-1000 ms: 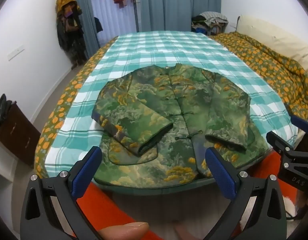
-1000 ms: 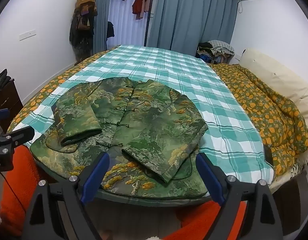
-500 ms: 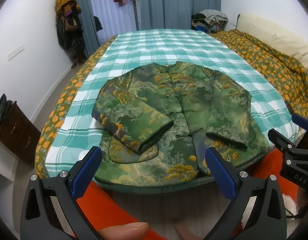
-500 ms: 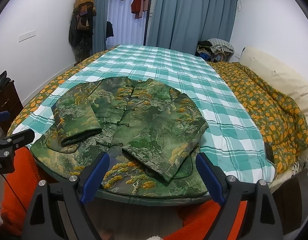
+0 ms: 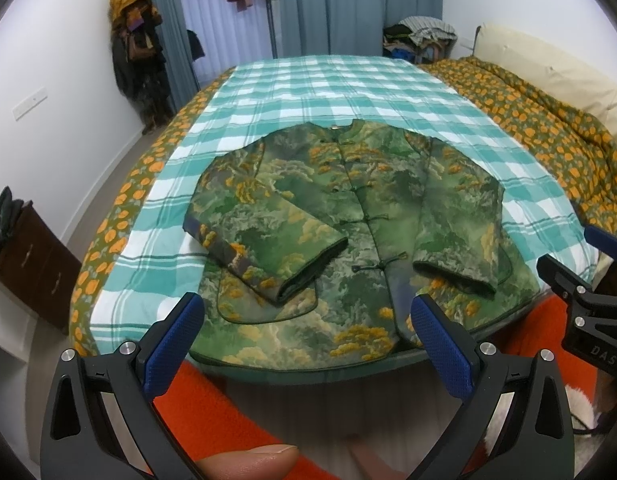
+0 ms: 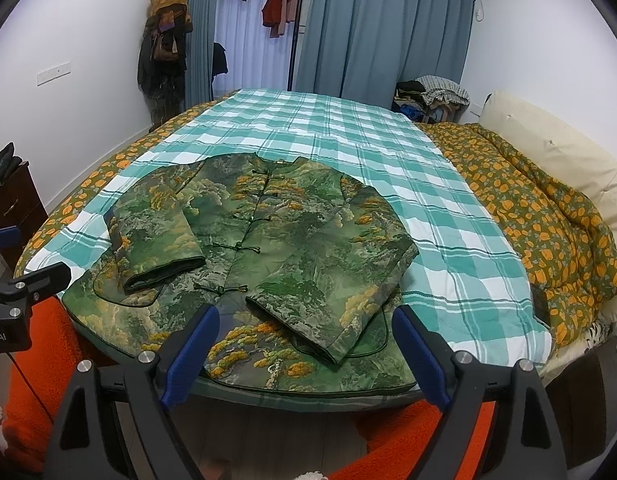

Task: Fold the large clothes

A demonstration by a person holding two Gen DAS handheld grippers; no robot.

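Green jacket (image 5: 348, 232) in both; thumb (image 5: 248, 462) only left wrist.

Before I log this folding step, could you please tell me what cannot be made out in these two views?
- Jacket back: hidden in both views, as it lies face up on the checked sheet.
- Jacket hem: drops over the bed edge, out of sight in both views.
- Right tool: cut off by the left view's edge.
- Clothes pile by the curtain: too small to identify.
- Floor beside the bed: blocked by the left tool.
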